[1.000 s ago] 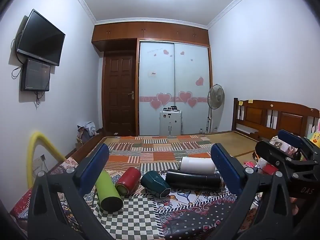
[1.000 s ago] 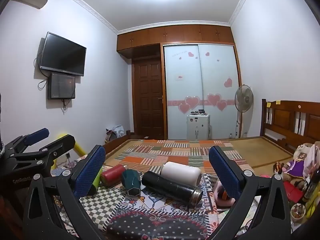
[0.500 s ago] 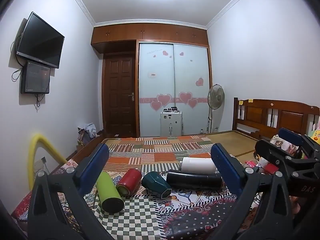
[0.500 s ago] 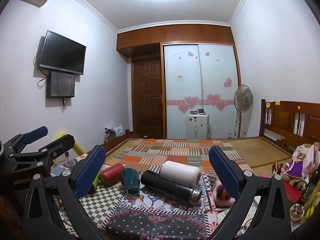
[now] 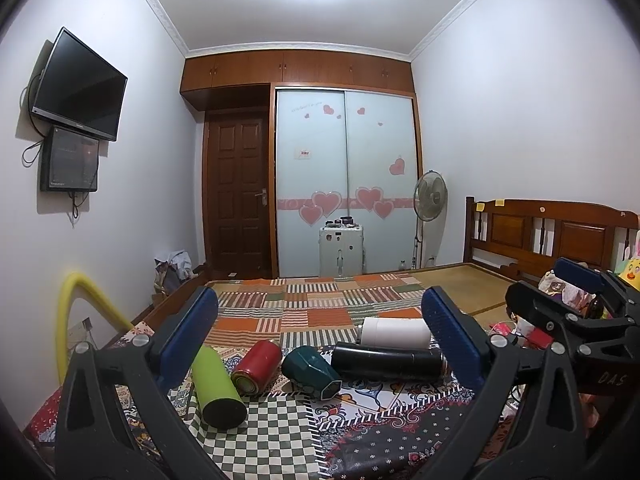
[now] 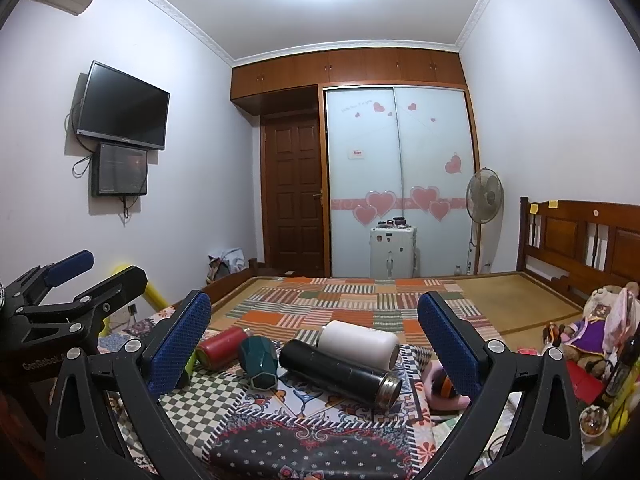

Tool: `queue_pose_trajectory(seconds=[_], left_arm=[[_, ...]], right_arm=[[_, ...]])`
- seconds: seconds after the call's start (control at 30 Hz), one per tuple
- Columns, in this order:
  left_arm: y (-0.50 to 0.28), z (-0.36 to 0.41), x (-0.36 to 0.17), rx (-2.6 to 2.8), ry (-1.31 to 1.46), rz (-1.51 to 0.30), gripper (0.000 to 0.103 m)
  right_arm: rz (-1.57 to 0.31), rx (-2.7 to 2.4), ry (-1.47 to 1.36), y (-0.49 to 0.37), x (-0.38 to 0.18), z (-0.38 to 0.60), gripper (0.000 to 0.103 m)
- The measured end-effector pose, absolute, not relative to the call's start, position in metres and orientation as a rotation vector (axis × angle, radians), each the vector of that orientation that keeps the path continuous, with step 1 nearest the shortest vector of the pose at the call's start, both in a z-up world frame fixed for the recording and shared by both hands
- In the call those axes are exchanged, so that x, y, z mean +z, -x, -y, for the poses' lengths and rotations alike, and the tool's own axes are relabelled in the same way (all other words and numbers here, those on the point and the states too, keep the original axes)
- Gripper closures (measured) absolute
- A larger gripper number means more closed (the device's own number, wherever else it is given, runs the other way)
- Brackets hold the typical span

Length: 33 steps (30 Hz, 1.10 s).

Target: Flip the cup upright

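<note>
Several cups and flasks lie on their sides on a patterned cloth: a lime green bottle (image 5: 218, 388), a red cup (image 5: 257, 366), a dark teal faceted cup (image 5: 311, 368), a long black flask (image 5: 386, 361) and a white cup (image 5: 394, 333). My left gripper (image 5: 320, 344) is open and empty, above and short of them. My right gripper (image 6: 314, 344) is open and empty too, framing the red cup (image 6: 222, 346), teal cup (image 6: 259, 362), black flask (image 6: 340, 372) and white cup (image 6: 358, 342). Each gripper shows in the other's view, the right one (image 5: 576, 300) and the left one (image 6: 72, 288).
The cloth (image 5: 280, 440) covers the near end of a bed with a striped patchwork quilt (image 5: 316, 312) and a wooden headboard (image 5: 552, 236) on the right. Toys, a bottle and clutter (image 6: 600, 340) lie at the right. A yellow tube (image 5: 76, 312) arches at the left.
Both views have shifted slightly; the grippers drifted a little and stay open. The cups have not moved.
</note>
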<state>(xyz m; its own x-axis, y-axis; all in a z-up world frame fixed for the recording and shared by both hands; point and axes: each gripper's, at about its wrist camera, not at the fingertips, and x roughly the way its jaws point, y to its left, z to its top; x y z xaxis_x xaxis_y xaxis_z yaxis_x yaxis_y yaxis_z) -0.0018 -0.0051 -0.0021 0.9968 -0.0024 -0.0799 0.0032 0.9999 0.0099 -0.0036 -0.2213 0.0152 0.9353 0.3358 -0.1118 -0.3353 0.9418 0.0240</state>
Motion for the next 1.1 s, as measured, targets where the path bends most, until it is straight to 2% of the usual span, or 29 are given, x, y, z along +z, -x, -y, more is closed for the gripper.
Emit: queue_pose_trajectory(seconds=[1.1], left_arm=[[0.006, 0.0035, 0.001, -0.009, -0.01, -0.062, 0.0]], right_arm=[[-0.117, 0.344, -0.01, 0.0051, 0.0155, 0.2223, 0.0]])
